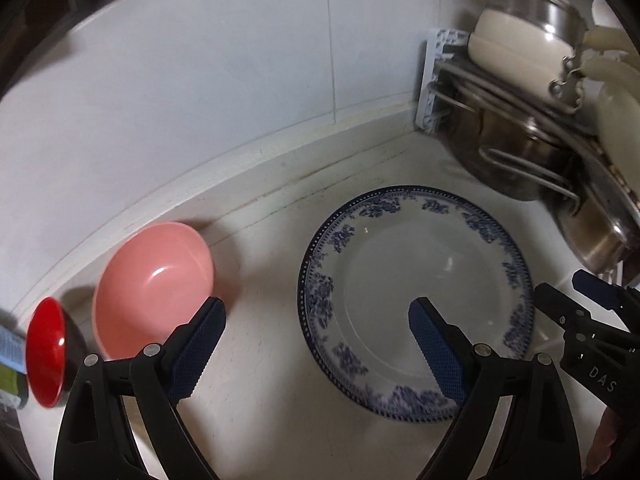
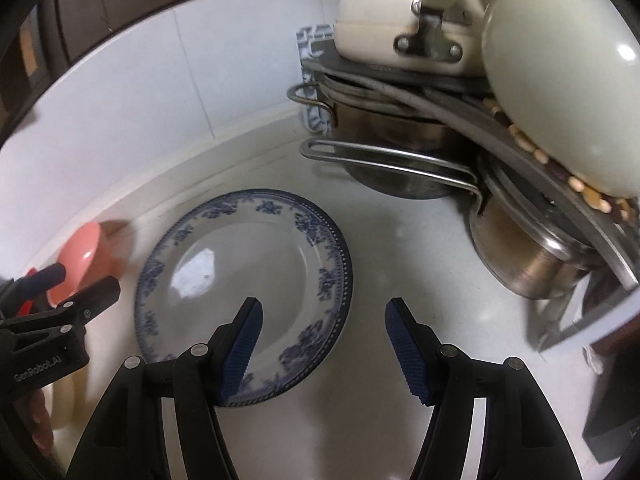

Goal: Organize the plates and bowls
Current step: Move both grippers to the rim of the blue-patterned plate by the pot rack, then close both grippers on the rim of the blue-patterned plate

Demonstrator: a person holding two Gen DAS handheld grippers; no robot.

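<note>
A white plate with a blue floral rim [image 1: 416, 264] lies flat on the white counter; it also shows in the right wrist view [image 2: 248, 256]. A pink bowl [image 1: 154, 280] stands left of it, seen at the left edge of the right wrist view [image 2: 86, 256]. A small red bowl [image 1: 46, 350] sits further left. My left gripper [image 1: 316, 344] is open and empty, its right finger over the plate's near rim. My right gripper [image 2: 324, 340] is open and empty, its left finger over the plate's right part. The right gripper also shows in the left wrist view [image 1: 576, 304], the left gripper in the right wrist view [image 2: 76, 284].
A dish rack [image 2: 440, 92] at the right holds steel pots [image 2: 532, 256], a cream pot [image 1: 516, 46] and pale bowls [image 2: 560, 80]. A white tiled wall [image 1: 200, 80] runs behind the counter [image 1: 260, 360]. A blue-and-green object [image 1: 8, 364] sits at the far left edge.
</note>
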